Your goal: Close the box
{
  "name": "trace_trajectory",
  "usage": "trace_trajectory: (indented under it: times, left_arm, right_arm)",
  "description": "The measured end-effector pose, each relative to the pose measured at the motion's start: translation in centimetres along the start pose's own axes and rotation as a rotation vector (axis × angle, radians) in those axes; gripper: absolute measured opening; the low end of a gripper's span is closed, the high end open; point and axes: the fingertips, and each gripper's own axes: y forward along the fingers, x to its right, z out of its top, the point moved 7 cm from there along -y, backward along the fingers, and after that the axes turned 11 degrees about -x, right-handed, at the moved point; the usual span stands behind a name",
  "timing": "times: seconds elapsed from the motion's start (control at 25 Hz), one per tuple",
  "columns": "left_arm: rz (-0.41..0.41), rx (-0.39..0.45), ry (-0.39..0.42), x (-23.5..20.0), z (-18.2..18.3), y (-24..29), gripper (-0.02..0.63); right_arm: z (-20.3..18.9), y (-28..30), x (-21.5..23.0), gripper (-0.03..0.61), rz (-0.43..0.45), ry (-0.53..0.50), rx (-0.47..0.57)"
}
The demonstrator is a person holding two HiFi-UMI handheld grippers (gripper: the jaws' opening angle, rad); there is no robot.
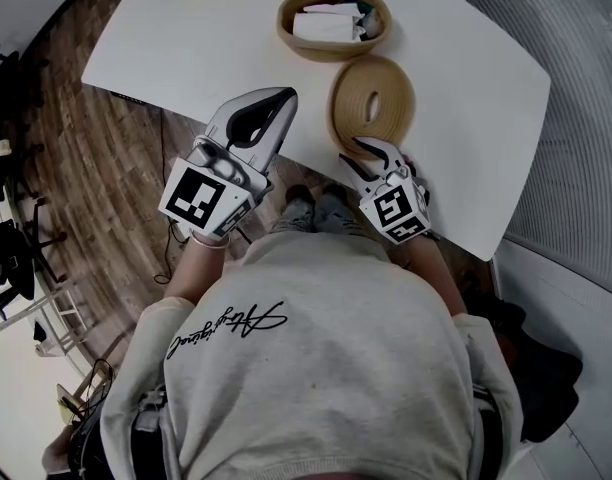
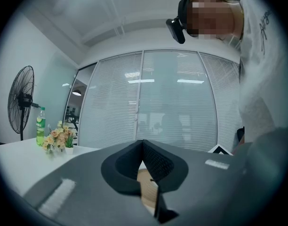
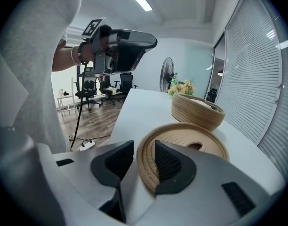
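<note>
The fingers of the right gripper stand apart, astride the near rim of the woven lid. The lid lies flat on the white counter, just short of the open woven basket, which has white items inside. The left gripper, its fingers pressed together on nothing, hangs level above the counter's edge.

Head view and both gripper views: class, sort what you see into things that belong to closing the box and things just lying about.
Belong to the job:
box, open
lid, flat on the table
right hand-held gripper, open, astride the lid's rim

Just lying about:
flowers
fan
bottle
chairs
</note>
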Motion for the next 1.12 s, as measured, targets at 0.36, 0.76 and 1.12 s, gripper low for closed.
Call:
trace_trajectory:
  times: [0.36, 0.76, 1.12]
  left_arm:
    - [0.013, 0.001, -0.001, -0.3, -0.2, -0.6, -0.011]
    - [0.012, -0.003, 0.005, -0.2, -0.1, -1.2, -0.011]
    - [0.015, -0.002, 0.013, -0.5, -0.2, -0.9, -0.011]
  right_arm:
    - [-0.5, 0.8, -0.4, 0.094, -0.004, -0.088, -0.088]
    - [-0.3, 1.1, -1.2, 0.043, 0.003, -0.146, -0.133]
    - [0.2, 1.1, -0.5, 0.035, 0.030, -0.116, -0.135]
